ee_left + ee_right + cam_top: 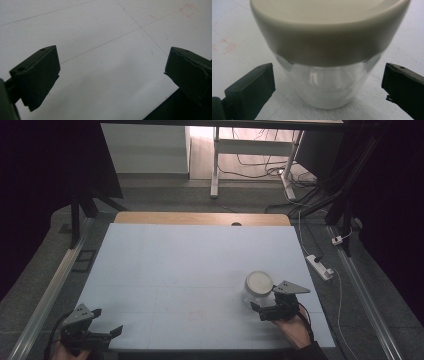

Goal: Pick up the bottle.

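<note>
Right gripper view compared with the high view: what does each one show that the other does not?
Right gripper view: the jar's clear glass body under its cream lid, standing between the open jaws, apart from both.

High view: the left hand-held gripper at the near left corner, the table's wooden far edge, cables on the floor.

Both: the jar, the right hand-held gripper, the white table top.
</note>
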The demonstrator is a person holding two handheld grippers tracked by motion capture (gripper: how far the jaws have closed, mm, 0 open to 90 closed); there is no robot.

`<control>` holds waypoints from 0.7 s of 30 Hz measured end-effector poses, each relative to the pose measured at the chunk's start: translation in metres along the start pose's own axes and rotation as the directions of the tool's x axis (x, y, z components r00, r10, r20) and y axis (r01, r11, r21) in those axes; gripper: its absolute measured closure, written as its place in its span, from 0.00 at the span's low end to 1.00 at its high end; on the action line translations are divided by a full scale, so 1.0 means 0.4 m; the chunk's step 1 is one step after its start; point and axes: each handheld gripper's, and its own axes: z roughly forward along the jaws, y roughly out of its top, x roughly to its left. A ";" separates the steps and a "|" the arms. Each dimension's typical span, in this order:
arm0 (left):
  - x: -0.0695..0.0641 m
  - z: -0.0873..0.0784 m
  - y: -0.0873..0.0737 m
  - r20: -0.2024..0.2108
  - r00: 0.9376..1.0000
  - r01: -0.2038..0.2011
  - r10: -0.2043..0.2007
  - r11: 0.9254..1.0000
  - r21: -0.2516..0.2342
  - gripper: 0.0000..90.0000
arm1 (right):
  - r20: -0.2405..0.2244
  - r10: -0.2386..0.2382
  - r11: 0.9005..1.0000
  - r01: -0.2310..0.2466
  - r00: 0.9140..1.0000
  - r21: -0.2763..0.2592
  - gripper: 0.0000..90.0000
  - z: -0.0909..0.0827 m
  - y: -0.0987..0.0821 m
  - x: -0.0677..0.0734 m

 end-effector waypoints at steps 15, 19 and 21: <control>0.000 0.001 0.001 0.002 1.000 -0.001 0.001 1.000 0.003 0.01 | -0.029 -0.033 0.999 0.033 0.999 0.002 0.00 0.046 0.016 -0.002; 0.000 0.001 0.001 0.003 1.000 -0.002 0.002 1.000 0.004 0.01 | -0.032 -0.033 0.999 0.033 0.999 0.004 0.00 0.052 0.016 -0.003; 0.000 0.001 0.001 0.002 1.000 -0.003 0.003 1.000 0.004 0.01 | -0.027 -0.043 0.999 0.043 0.999 0.005 0.01 0.054 0.015 -0.002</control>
